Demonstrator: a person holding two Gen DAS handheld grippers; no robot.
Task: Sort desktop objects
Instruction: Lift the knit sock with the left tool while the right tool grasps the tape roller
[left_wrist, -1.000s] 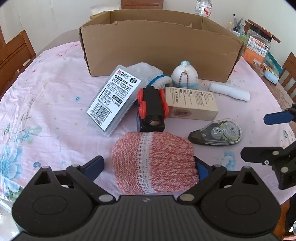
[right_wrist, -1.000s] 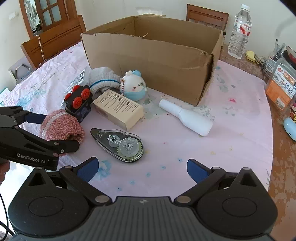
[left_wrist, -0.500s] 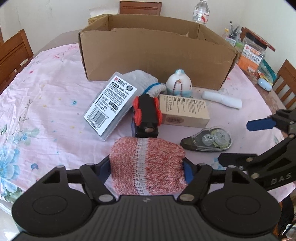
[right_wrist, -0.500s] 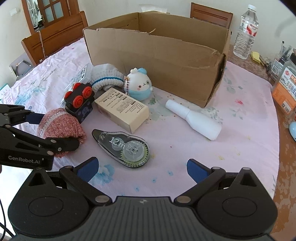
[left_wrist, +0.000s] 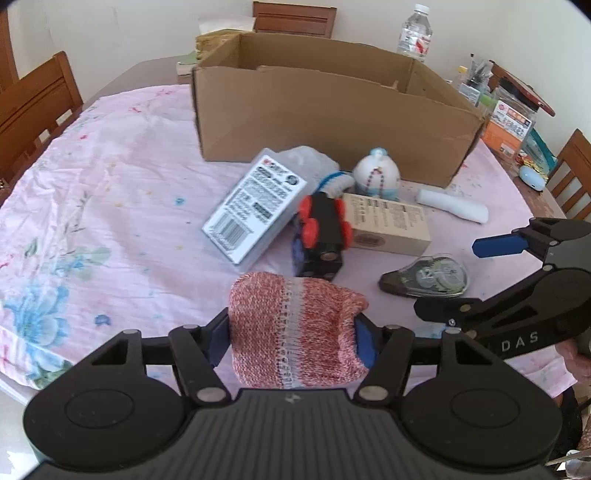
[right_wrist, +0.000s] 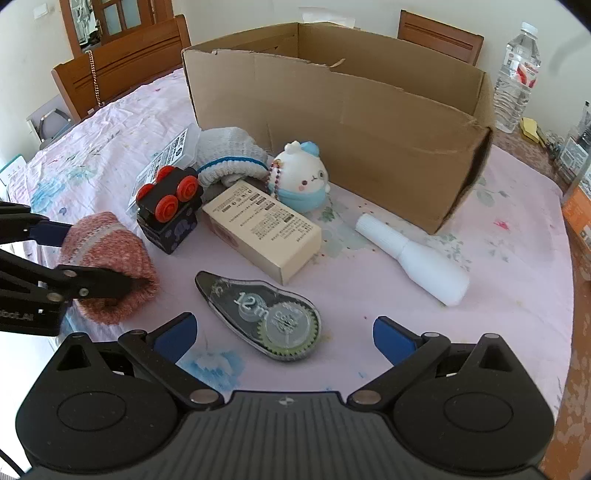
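Left gripper (left_wrist: 291, 338) just closed across the soft, light red knit glove (left_wrist: 295, 332) at the tabletop's near edge, fabric bunching between its fingers; right gripper (right_wrist: 282, 334) open over the tape dispenser (right_wrist: 264, 317).

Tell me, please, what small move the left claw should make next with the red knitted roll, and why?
Probably lift it and carry it toward the open cardboard box. The left claw has just been closing and its pads now press both sides of the red knitted roll, which bulges between them, so the grip looks made. The right claw hangs open over the tape dispenser.
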